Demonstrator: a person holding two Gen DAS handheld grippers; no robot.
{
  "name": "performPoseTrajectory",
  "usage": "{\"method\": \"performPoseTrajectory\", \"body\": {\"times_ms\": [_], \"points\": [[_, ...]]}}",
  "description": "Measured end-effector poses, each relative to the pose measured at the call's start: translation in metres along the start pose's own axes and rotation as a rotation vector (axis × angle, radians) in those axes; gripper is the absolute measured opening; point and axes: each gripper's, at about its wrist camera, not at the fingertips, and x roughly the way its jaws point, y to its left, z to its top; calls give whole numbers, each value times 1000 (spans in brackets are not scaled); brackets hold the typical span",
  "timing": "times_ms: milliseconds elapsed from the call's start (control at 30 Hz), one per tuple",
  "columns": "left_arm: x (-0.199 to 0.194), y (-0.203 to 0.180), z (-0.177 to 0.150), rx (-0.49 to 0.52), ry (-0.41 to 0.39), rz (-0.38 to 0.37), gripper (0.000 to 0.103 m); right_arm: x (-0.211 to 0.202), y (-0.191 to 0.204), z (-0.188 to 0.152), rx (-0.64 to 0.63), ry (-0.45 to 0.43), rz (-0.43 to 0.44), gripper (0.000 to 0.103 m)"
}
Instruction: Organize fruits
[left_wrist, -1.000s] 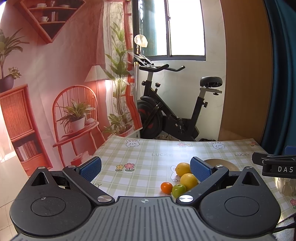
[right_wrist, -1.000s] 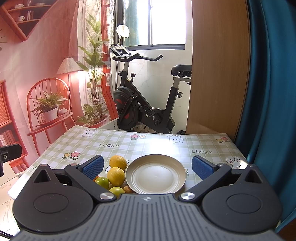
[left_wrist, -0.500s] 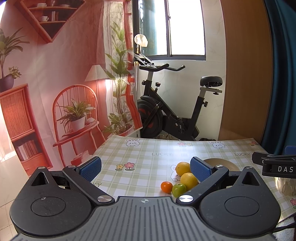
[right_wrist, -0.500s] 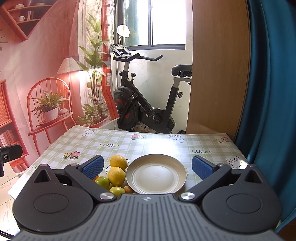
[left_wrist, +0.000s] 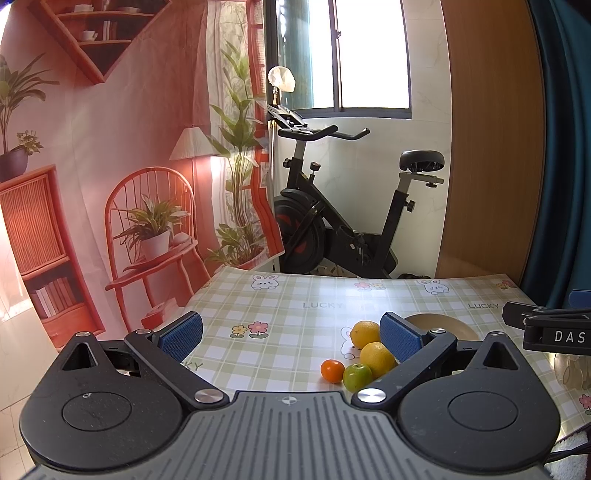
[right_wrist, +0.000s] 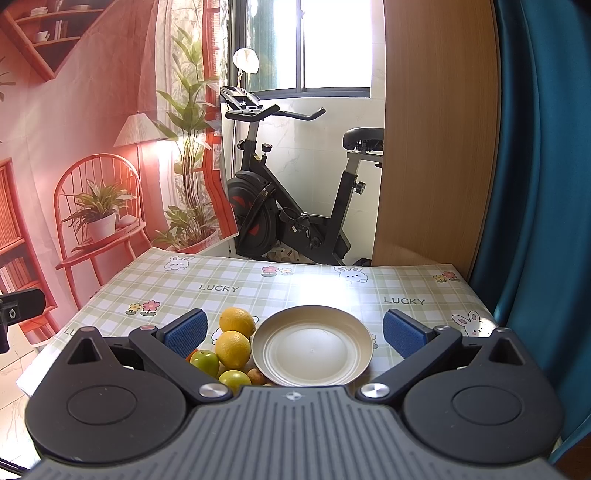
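Observation:
An empty beige plate (right_wrist: 312, 345) sits on the checked tablecloth (right_wrist: 295, 284). Left of it lie two yellow lemons (right_wrist: 236, 320) (right_wrist: 232, 349), a green apple (right_wrist: 204, 361), a second green fruit (right_wrist: 234, 379) and a small brown fruit (right_wrist: 255, 376). In the left wrist view I see the lemons (left_wrist: 376, 357), the green apple (left_wrist: 356, 376) and a small orange (left_wrist: 332, 370), with the plate (left_wrist: 436, 324) partly hidden behind the finger. My left gripper (left_wrist: 291, 332) is open and empty, above the table left of the fruit. My right gripper (right_wrist: 295, 330) is open and empty, above the plate.
A black exercise bike (right_wrist: 291, 206) stands beyond the table's far edge. A wooden panel (right_wrist: 436, 147) and a teal curtain (right_wrist: 543, 166) are on the right. A pink printed backdrop (left_wrist: 110, 166) hangs on the left. The right gripper's body (left_wrist: 550, 330) shows at the left view's right edge.

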Motion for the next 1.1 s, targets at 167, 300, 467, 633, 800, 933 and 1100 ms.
{"method": "performPoseTrajectory", "body": {"times_ms": [167, 300, 467, 633, 800, 933, 1100], "points": [[0, 0, 1, 0, 2, -1, 103, 0, 0, 0, 0, 0, 0, 103], [0, 0, 0, 0, 2, -1, 103, 0, 0, 0, 0, 0, 0, 103], [1, 0, 0, -1, 4, -2, 103, 0, 0, 0, 0, 1, 0, 103], [0, 2, -5, -6, 8, 2, 103, 0, 0, -1, 0, 1, 0, 103], [0, 1, -4, -7, 11, 2, 103, 0, 1, -1, -1, 1, 0, 103], [1, 2, -3, -8, 11, 1, 103, 1, 1, -1, 0, 1, 1, 103], [8, 12, 4, -57, 16, 2, 103, 1, 1, 0, 0, -8, 8, 103]]}}
